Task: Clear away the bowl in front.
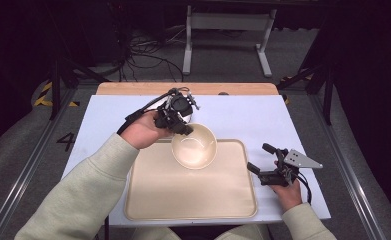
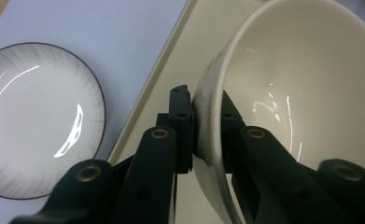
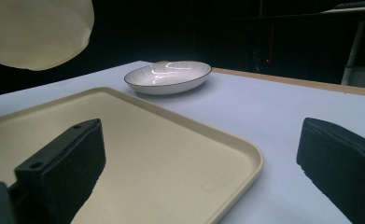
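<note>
We see the left gripper (image 1: 182,128) pinching the rim of a cream bowl (image 1: 194,146), one jaw inside the bowl and one against its outer wall, as the left gripper view makes plain (image 2: 207,123). The bowl (image 2: 283,93) is held off the surface, tilted so its opening faces partly up and toward the person, above the far edge of a cream tray (image 1: 153,200). In the right gripper view the bowl's underside (image 3: 35,28) hangs at the upper left, clear of the tray (image 3: 171,154) below it. We note a white plate (image 2: 35,116) with a thin dark rim lying flat on the white table (image 1: 243,115), just beyond the tray's far edge; in the high view it sits under the left gripper and is mostly hidden by it. The right gripper view shows the same plate (image 3: 168,76) beyond the tray, apart from its edge. The right gripper (image 1: 260,159) is at the tray's right side, low over the table, its jaws spread wide with nothing between them; in its own view (image 3: 201,163) one jaw stands over the tray and the other over the bare table (image 3: 273,112). The tray holds nothing on its surface. A strip of wood (image 1: 183,88) borders the table's far edge.
</note>
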`<state>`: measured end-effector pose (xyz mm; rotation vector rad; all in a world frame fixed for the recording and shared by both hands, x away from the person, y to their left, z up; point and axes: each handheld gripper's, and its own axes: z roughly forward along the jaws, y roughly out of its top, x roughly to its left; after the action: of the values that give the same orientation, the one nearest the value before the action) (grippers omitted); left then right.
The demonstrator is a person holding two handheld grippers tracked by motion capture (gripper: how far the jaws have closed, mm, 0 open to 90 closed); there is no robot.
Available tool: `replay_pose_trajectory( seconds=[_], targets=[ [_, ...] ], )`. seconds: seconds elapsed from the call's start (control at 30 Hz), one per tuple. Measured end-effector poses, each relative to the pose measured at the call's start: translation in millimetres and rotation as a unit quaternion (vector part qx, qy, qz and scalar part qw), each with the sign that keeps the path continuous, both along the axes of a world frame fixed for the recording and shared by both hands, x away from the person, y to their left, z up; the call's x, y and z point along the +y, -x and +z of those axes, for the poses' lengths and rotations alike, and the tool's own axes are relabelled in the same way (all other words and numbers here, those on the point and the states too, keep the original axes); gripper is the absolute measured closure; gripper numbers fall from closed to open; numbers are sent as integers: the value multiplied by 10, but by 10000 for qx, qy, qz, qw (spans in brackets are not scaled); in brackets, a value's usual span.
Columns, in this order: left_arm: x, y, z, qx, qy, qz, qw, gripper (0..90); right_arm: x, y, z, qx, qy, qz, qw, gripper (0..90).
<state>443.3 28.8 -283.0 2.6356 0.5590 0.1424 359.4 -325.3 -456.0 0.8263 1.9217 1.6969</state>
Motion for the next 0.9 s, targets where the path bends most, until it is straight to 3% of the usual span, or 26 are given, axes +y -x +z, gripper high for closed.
replay_pose_trajectory(
  seconds=[0.4, 0.9],
  targets=[
    [-116, 83, -71, 27, -96, -470, 9988, 825, 1, 1, 0, -3, -11, 18, 10000, 14],
    [-184, 88, -278, 164, -296, -654, 9973, 825, 2, 1, 0, -4, -9, 29, 10000, 14]
  ],
)
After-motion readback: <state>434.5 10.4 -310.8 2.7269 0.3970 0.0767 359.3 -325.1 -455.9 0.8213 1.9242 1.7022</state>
